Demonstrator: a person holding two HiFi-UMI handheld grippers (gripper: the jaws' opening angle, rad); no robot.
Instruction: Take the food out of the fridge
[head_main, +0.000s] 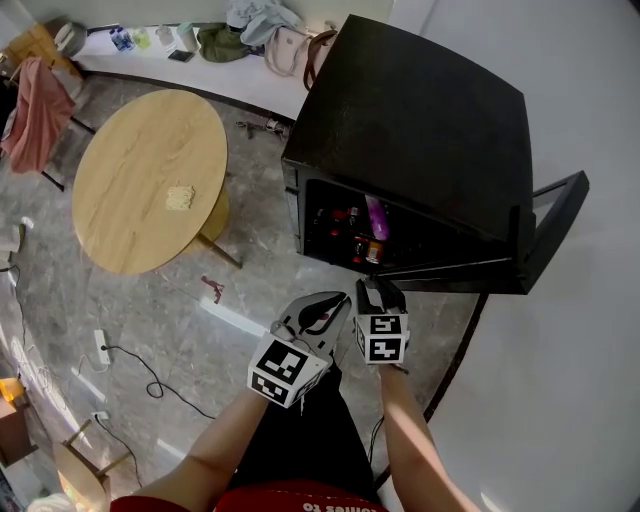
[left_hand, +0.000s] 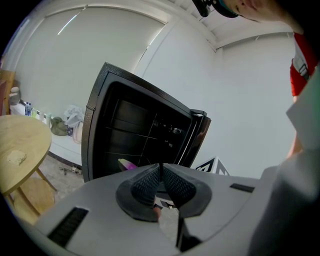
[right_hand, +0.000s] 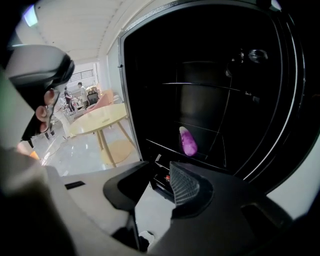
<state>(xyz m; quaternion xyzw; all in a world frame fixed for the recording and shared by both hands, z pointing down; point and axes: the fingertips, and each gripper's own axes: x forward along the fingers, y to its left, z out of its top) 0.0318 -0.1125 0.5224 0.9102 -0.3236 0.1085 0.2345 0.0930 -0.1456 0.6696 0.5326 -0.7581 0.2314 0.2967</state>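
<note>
The eggplant (right_hand: 188, 141) is on a shelf in the open fridge (head_main: 420, 130), roughly on end, just ahead of and above the right gripper (right_hand: 157, 182), whose fingers are parted and empty. The left gripper (left_hand: 160, 182) is clenched on nothing and further back, so the right one looks better placed.

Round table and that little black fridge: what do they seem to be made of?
Round table: looks like light wood or wood veneer with a matt finish. The top is pale tan with faint grain streaks and no glare.
Fridge: black casing with a dull sheen, probably painted metal or plastic. The flat top gives only a soft reflection, which leaves it open.
</note>
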